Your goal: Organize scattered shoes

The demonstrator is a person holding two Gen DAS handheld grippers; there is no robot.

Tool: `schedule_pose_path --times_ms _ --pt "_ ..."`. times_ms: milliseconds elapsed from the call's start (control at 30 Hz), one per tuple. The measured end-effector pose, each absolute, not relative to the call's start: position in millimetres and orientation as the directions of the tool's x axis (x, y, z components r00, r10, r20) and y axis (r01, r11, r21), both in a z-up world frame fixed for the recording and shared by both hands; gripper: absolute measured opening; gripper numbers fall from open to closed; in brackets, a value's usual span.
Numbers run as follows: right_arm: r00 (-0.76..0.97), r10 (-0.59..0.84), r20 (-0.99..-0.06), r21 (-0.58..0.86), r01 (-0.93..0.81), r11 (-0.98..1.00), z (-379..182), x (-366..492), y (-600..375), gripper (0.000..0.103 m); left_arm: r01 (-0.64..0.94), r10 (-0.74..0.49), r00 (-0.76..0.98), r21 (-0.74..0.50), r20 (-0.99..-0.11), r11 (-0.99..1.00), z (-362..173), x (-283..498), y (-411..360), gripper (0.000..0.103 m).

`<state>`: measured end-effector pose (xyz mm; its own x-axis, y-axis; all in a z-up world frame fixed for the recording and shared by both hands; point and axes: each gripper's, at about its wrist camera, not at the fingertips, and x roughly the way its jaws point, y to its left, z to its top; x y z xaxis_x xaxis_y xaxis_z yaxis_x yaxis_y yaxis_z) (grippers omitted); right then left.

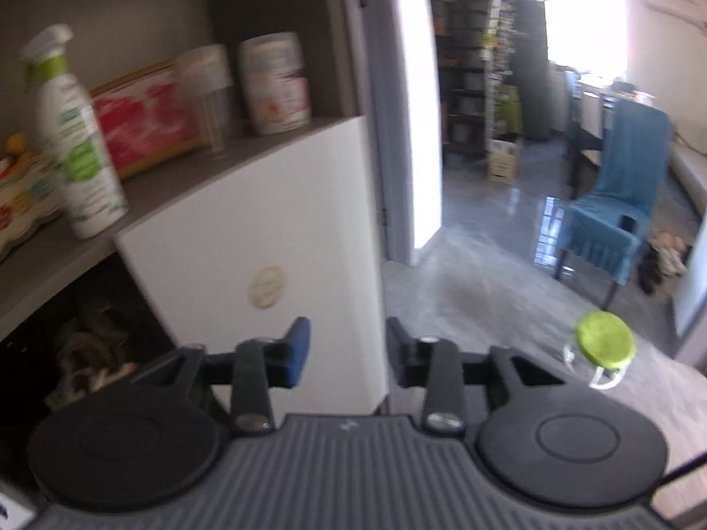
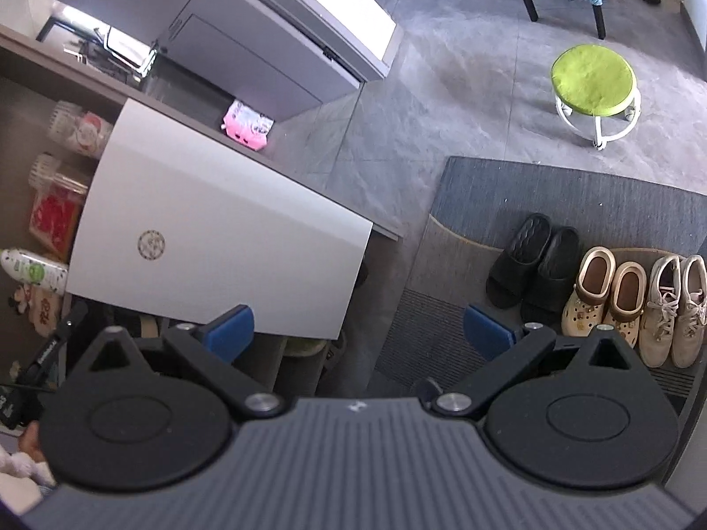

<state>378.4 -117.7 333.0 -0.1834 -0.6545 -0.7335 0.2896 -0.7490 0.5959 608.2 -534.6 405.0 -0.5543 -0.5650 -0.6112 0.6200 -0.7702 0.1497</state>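
In the right wrist view three pairs stand side by side on a grey mat (image 2: 574,194): black slides (image 2: 532,265), beige clogs (image 2: 607,296) and white sneakers (image 2: 676,309). My right gripper (image 2: 358,331) is open and empty, high above the floor to the left of the shoes. My left gripper (image 1: 347,349) is open and empty, facing the white cabinet door (image 1: 265,243). Shoes (image 1: 88,353) lie in the dark cabinet space below the shelf. More shoes (image 1: 663,256) lie on the floor behind the blue chair.
An open white cabinet door (image 2: 212,229) stands left of the mat. The shelf holds a spray bottle (image 1: 75,132), a red box (image 1: 141,119) and canisters (image 1: 276,84). A green stool (image 2: 592,84) and a blue-covered chair (image 1: 618,203) stand on the grey floor.
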Motion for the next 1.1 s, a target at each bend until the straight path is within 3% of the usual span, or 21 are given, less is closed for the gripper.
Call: schedule_pose_path --times_ms 67,100,167,433,667,733,767,1100 --pt "-0.199 -0.651 -0.732 0.586 0.304 -0.751 338 377 -129 0.103 0.651 -0.58 -0.536 0.138 -0.614 -0.747 400 618 -556 0.064" --pt "-0.206 -0.65 -0.731 0.583 0.306 -0.753 341 376 -132 0.103 0.659 -0.583 -0.531 0.132 -0.615 -0.74 397 617 -566 0.074" --pt "-0.237 -0.641 -0.73 0.571 0.303 -0.763 350 376 -146 0.103 0.698 -0.6 -0.504 0.116 -0.622 -0.707 389 620 -596 0.084" --pt "-0.267 -0.573 -0.775 0.493 0.313 -0.812 367 408 -210 0.103 0.674 -0.597 -0.532 0.127 -0.6 -0.728 352 633 -706 0.085" --pt "-0.37 -0.515 -0.773 0.369 0.397 -0.84 391 438 -268 0.103 0.618 -0.542 -0.595 0.093 -0.593 -0.781 333 621 -760 0.081" --pt "-0.388 -0.496 -0.777 0.347 0.394 -0.851 393 441 -280 0.103 0.592 -0.528 -0.613 0.101 -0.587 -0.8 329 616 -770 0.073" --pt "-0.401 -0.483 -0.779 0.329 0.395 -0.858 394 443 -286 0.103 0.57 -0.515 -0.62 0.111 -0.592 -0.814 326 612 -772 0.059" --pt "-0.5 -0.399 -0.769 0.272 0.308 -0.911 407 456 -285 0.103 0.47 -0.467 -0.65 0.166 -0.599 -0.867 331 612 -772 0.048"
